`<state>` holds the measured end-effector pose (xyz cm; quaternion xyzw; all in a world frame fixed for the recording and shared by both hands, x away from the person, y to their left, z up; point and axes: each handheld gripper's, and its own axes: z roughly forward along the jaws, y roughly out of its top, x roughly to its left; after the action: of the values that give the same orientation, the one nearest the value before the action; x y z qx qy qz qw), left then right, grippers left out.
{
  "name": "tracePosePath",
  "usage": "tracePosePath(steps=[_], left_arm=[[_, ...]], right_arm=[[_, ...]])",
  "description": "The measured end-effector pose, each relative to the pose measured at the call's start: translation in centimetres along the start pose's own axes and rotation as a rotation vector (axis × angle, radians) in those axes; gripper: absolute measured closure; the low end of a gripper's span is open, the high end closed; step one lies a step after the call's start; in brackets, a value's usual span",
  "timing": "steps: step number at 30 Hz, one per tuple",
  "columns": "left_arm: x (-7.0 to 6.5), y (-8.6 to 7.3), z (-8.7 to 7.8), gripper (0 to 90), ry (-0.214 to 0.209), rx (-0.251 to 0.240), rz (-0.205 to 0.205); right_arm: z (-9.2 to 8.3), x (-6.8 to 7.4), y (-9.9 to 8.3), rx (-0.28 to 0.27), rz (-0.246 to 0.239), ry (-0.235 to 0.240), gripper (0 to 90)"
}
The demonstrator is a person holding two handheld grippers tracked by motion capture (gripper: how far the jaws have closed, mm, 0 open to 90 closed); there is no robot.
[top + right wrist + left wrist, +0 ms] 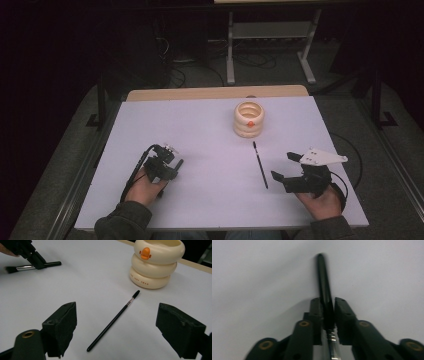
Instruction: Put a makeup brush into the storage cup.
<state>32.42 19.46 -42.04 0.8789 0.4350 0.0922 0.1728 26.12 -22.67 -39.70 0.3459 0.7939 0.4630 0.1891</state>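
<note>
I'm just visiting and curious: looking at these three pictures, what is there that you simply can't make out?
- Inside of the cream holder: high view, too small and shadowed; right gripper view, its top is cut off by the edge.
- Brush held in the left gripper: in the left gripper view the jaws cover its middle, and the bottom edge cuts off its bristles.
- Small lettering on the holder: right gripper view, too small to read surely.
</note>
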Motion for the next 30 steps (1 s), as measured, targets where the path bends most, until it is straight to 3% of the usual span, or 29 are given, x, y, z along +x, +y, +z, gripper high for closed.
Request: tracePosePath(steps=[7, 10, 13, 14, 17, 25, 30], left_arm=[[0.2, 0.1, 0.0, 79.7, -0.016, 0.006, 0.006], [0.3, 0.1, 0.0, 79.8, -0.019, 0.011, 0.04], [0.4, 0.1, -0.2, 79.8, -0.026, 0.008, 0.045], [0.4, 0.1, -0.3, 79.9, -0.04, 0.001, 0.033], [0.7, 0.2, -0.9, 79.9, -0.068, -0.009, 0.048], [0.2, 0.6, -3.0, 79.9, -0.086, -0.026, 0.135], [-0.5, 1.0, -4.1, 79.9, -0.12, -0.047, 0.169]], right_arm=[[0.1, 0.1, 0.0, 0.001, -0.006, 0.01, 16.1], [0.2, 0.2, 0.0, 0.003, -0.008, 0.013, 16.2], [0.3, 0.2, 0.0, 0.008, -0.006, 0.024, 16.2], [0.3, 0.3, 0.0, 0.008, -0.005, 0.026, 16.2], [0.5, 0.8, 0.3, 0.01, -0.019, 0.042, 16.2], [0.8, 1.6, 1.9, 0.023, -0.066, 0.113, 18.1], [0.9, 2.1, 3.2, 0.038, -0.097, 0.153, 18.4]])
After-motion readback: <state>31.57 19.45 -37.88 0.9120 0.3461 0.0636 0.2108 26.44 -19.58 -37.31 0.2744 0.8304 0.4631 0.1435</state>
